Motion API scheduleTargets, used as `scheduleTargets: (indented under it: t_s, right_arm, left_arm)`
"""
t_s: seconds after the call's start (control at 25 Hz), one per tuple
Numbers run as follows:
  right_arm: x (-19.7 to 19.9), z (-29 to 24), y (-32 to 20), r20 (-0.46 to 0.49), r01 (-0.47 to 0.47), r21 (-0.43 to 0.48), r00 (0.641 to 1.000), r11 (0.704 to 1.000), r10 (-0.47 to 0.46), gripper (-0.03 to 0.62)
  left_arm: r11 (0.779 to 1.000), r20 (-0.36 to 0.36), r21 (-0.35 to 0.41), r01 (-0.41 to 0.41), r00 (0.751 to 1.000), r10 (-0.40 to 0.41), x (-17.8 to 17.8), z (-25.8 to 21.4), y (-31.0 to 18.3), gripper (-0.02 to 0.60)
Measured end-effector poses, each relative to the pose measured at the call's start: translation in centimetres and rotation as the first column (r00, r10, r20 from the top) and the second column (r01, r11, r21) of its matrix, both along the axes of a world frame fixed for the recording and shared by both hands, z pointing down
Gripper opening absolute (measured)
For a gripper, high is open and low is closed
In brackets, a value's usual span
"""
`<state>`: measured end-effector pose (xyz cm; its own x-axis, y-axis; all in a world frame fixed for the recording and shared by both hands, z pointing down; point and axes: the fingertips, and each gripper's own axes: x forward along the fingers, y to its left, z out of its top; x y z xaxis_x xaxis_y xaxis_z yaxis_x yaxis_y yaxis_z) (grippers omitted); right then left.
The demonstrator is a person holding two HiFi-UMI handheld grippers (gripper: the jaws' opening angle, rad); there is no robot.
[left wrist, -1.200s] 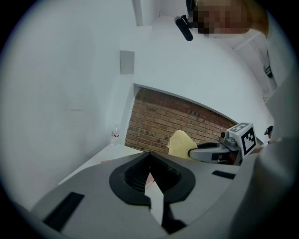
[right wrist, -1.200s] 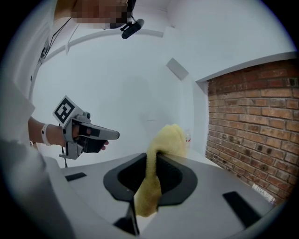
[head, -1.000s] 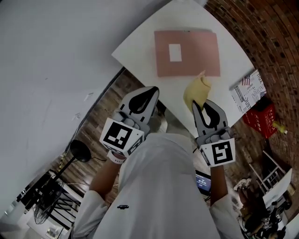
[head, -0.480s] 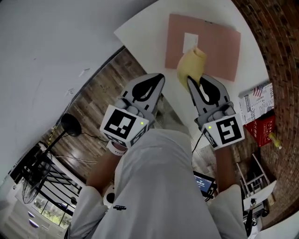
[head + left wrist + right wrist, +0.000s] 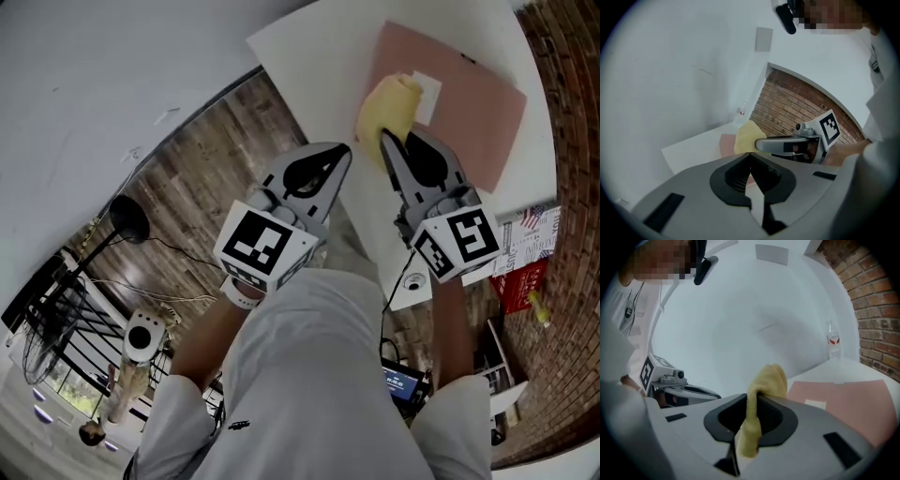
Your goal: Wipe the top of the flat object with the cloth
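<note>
A flat pink sheet with a small white label lies on the white table. My right gripper is shut on a yellow cloth, which bunches out past the tips over the sheet's near edge. In the right gripper view the cloth hangs between the jaws, with the pink sheet ahead on the right. My left gripper stays shut and empty, left of the cloth, over the table's edge. The left gripper view shows the cloth and the pink sheet beyond it.
A clear bottle stands at the table's far edge by the white wall. Printed papers and a red box lie to the right near a brick wall. Wood floor shows left of the table.
My right gripper has carried the yellow cloth forward from the table's near edge onto the pink sheet. The left gripper has moved forward alongside it, still shut.
</note>
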<state>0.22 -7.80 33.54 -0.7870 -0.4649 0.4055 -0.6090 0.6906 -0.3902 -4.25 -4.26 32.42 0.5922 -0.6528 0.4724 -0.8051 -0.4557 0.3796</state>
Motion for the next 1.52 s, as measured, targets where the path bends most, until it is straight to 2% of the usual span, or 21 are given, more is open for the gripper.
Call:
scheduleTargets:
  t_s: [0.2, 0.36, 0.52, 0.64, 1.2, 1.52]
  right_arm:
    - [-1.5, 3.1, -0.8, 0.003, 0.023, -0.092, 1.000, 0.995, -0.022, 0.063]
    - [-1.4, 5.9, -1.2, -0.078, 0.032, -0.143, 0.996, 0.989, -0.044, 0.063]
    - [0.0, 7.9, -1.6, -0.198, 0.035, -0.127, 0.978, 0.991, -0.060, 0.063]
    - [0.3, 8.6, -1.8, -0.253, 0.044, -0.107, 0.965, 0.993, -0.070, 0.064]
    - [4.4, 8.9, -2.0, -0.310, -0.023, -0.109, 0.951, 0.994, -0.012, 0.066]
    - [8.5, 9.3, -2.0, -0.333, -0.082, -0.111, 0.942, 0.990, 0.041, 0.067]
  left_arm:
    - [1.000, 0.005, -0.028, 0.004, 1.000, -0.004, -0.7, 2.3, -0.1, 0.017]
    - [0.999, 0.007, -0.048, 0.006, 1.000, -0.006, -0.7, 3.9, -0.1, 0.017]
    - [0.998, 0.007, -0.063, -0.003, 1.000, 0.003, 0.2, 4.9, -0.4, 0.017]
    - [0.998, 0.002, -0.056, -0.020, 1.000, 0.021, 0.8, 5.4, -0.8, 0.017]
    - [0.995, 0.023, -0.070, -0.075, 0.997, 0.077, 2.9, 7.6, -1.6, 0.017]
    - [0.987, 0.092, -0.106, -0.124, 0.987, 0.134, 4.8, 10.2, -2.5, 0.017]
